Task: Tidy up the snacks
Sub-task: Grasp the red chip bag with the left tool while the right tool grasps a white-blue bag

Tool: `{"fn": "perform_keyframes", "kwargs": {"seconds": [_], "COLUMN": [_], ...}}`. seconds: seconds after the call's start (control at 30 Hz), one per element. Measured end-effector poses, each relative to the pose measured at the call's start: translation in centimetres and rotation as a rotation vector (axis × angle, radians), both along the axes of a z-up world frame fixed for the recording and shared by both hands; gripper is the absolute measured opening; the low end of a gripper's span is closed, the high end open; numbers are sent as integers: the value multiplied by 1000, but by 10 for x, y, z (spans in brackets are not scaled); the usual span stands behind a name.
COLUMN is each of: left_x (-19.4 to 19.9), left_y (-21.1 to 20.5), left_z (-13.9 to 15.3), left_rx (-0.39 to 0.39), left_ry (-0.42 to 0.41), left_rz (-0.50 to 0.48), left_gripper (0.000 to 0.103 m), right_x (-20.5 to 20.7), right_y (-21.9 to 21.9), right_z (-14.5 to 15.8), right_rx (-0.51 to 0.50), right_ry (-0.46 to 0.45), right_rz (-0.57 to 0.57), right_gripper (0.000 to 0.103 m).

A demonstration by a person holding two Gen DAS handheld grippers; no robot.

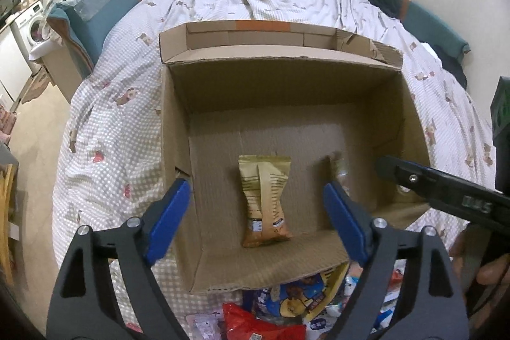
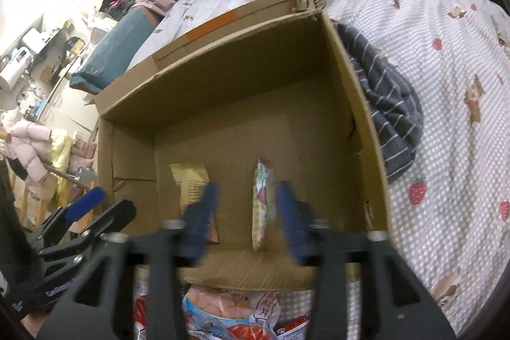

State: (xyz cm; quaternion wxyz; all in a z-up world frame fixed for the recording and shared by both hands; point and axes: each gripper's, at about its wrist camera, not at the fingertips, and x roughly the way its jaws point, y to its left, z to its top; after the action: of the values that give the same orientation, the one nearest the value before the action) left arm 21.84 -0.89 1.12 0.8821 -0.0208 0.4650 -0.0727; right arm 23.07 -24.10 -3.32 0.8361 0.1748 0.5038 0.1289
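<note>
From the left wrist, the left tongs (image 1: 256, 212) stand released, blue pads wide apart over the near end of the open cardboard box (image 1: 178, 123), which sits on the checked bed cover (image 1: 105, 129). A gold snack packet (image 1: 265, 201) lies flat on the box floor between the pads but untouched by them, seam side up, lengthwise near to far. This looks like a deliberate drop spot at the near wall, leaving the far floor free. A heap of unsorted snack bags (image 1: 287, 305) waits just outside the near wall.

From the right wrist, the right tongs (image 2: 247, 217) are likewise released, blurred. A pink-and-white snack pouch (image 2: 263, 203) stands on edge between the pads, to the right of the gold packet; whether a pad brushes it, I cannot tell. A striped grey cloth (image 2: 392, 117) lies against the box's right wall.
</note>
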Motion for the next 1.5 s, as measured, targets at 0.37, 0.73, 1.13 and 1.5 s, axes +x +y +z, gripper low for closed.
{"fn": "perform_keyframes", "kwargs": {"seconds": [0.37, 0.73, 1.13, 1.5], "left_x": [-25, -78, -123, -130], "left_y": [9, 28, 63, 43], "left_z": [22, 28, 16, -38], "left_rx": [8, -5, -26, -124], "left_ry": [-32, -29, 33, 281], "left_rz": [2, 22, 122, 30], "left_gripper": [84, 84, 84, 84], "right_x": [-30, -77, -140, -148], "right_y": [-4, -6, -24, -35], "right_z": [35, 47, 39, 18], "right_rx": [-7, -41, -26, -8], "right_ry": [-71, -52, 9, 81], "right_rz": [-27, -8, -23, -73], "right_gripper": [91, 91, 91, 91]}}
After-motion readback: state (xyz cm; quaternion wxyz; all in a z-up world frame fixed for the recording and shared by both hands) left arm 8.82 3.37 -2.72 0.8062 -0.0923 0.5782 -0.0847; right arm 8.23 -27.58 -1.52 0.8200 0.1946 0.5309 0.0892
